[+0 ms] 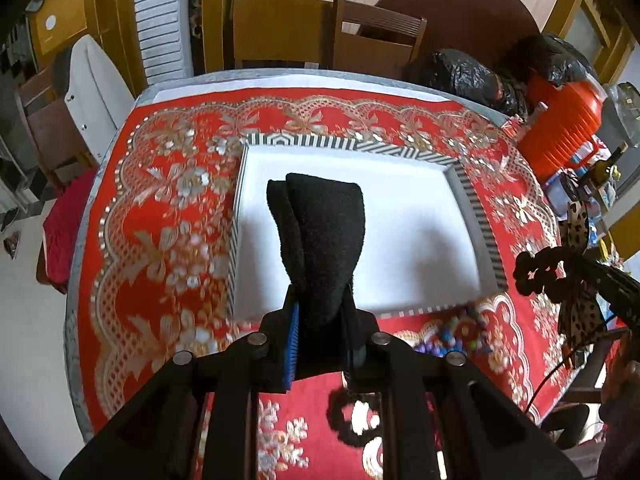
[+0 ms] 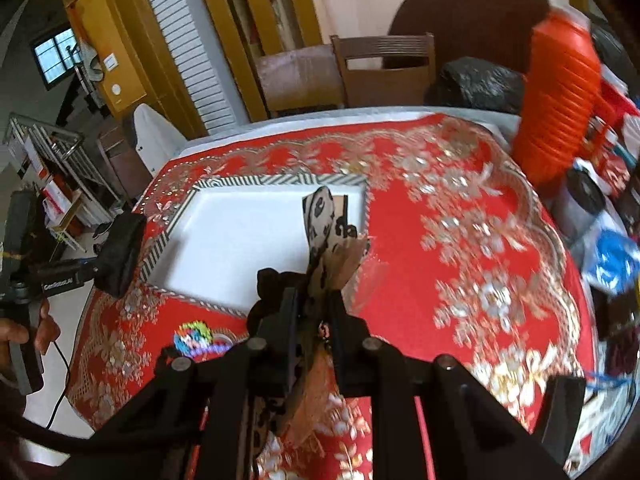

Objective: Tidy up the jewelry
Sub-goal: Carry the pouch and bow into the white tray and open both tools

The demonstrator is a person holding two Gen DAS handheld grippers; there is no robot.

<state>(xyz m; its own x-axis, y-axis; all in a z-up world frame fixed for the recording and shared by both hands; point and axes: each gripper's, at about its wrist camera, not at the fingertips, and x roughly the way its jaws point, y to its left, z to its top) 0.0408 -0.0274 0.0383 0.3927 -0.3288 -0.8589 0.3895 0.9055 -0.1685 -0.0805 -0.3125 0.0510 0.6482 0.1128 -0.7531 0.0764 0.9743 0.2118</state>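
Left gripper [image 1: 316,216]: black frame, fuzzy black fingers, blue ribbed strip, round silver screws. Right gripper [image 2: 316,304]: same black frame. Thin black cable [image 2: 60,376] behind the handle.

A tray [image 1: 472,216] sits on the tablecloth [image 1: 168,216] just ahead of and below my left claw [image 1: 320,272]. A pile of beads [image 1: 452,340] lies on the cloth to its right, near the tray's closest edge. Chairs [image 1: 376,36] stand beyond the table.
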